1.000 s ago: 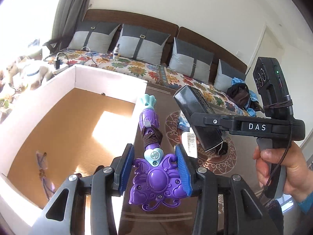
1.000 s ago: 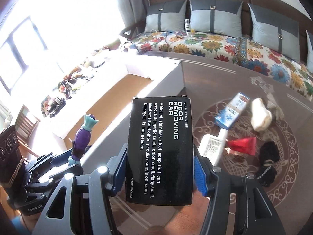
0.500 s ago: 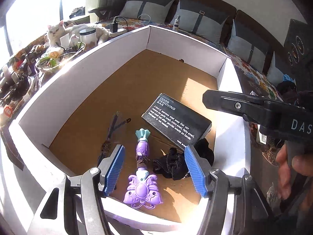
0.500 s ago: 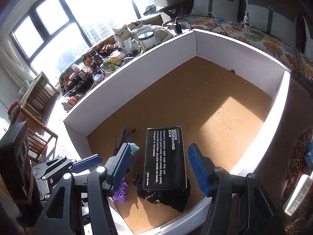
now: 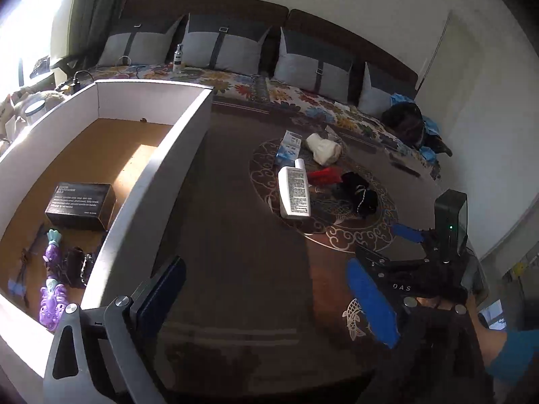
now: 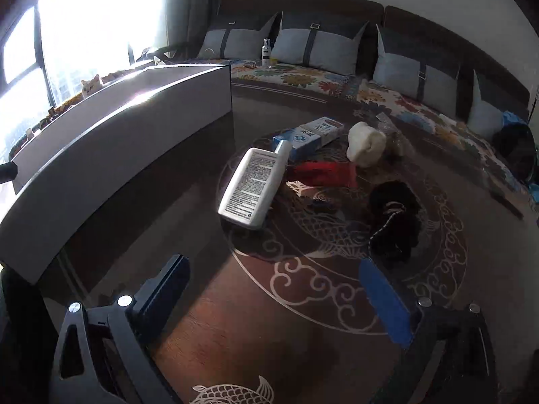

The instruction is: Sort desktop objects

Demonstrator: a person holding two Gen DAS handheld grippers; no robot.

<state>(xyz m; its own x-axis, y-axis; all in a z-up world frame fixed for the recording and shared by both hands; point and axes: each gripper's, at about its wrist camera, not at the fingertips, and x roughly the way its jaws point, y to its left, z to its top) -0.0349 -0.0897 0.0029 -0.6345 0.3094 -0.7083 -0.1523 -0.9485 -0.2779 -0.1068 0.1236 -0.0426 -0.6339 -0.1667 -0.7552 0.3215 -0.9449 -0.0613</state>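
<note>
**Both hand-held grippers empty over desk**

Left hand-held gripper [image 5: 266,299] and right hand-held gripper [image 6: 273,293]: jaws opening, spread wide, nothing between. Earlier each pinched an item; now the matte black carton [image 5: 80,204] and glossy purple plastic toy [image 5: 52,286] lie inside the white-walled, cork-floored box [image 5: 151,181]. Flat white bottle [image 6: 254,185] remains on the patterned desk [image 6: 242,336].

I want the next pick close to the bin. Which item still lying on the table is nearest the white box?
The white bottle, lying flat label-up. The blue carton, red item, cream roll and black bundle lie farther from the white box.
</note>
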